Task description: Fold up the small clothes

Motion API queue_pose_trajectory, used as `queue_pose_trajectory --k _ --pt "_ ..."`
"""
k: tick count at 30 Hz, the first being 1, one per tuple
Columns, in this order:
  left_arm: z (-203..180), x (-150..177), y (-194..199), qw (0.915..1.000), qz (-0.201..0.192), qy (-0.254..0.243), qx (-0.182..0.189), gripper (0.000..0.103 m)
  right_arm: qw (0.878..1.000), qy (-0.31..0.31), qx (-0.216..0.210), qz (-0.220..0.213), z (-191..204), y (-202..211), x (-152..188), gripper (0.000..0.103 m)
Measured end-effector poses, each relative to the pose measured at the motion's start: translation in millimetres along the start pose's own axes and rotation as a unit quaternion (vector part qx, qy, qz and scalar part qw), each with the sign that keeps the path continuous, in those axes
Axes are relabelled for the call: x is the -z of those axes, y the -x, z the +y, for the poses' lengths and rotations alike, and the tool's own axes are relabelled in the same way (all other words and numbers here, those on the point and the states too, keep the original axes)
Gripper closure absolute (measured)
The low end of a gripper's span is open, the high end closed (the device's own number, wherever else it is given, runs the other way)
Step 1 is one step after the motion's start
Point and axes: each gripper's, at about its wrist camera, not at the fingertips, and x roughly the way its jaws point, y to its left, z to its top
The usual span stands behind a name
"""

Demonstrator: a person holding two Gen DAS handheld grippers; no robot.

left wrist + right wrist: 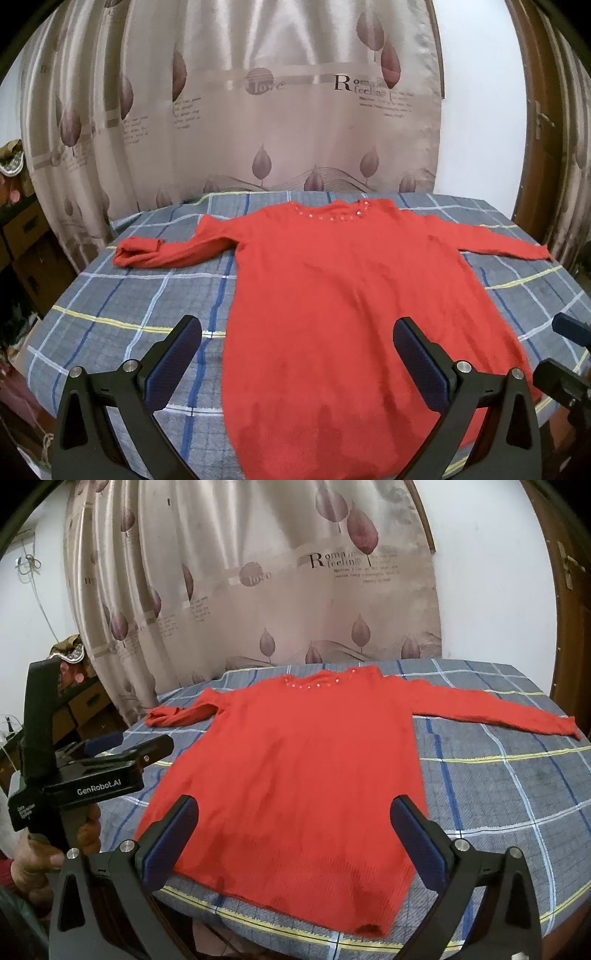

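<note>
On my left wrist camera, the red sweater (332,295) lies flat on the plaid-covered table (129,314), neckline toward the curtain (240,110), both sleeves spread out to the sides. My left gripper (297,363) hangs over the hem with its jaws spread wide, gripping nothing.

On my right wrist camera, I see the same sweater (295,775) from nearer its right side, hem at the table's near edge. My right gripper (293,840) is likewise parted and empty above the hem. The left gripper (122,747) shows at the left edge, beside the sweater.
</note>
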Motion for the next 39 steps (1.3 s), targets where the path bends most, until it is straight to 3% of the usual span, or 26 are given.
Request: queue_pose_trajectory --k 21,39 --pt "-1.7 5.3 -12.4 0.9997 0.019 -0.017 -0.005 0.0 0.999 -0.035 -0.019 0.032 -11.7 -16.4 -1.8 0.0" --pt "-1.3 -26.9 -50.1 0.9996 0.027 -0.005 0.013 0.0 0.999 -0.011 0.017 0.041 -7.4 -51.0 -36.6 0.0"
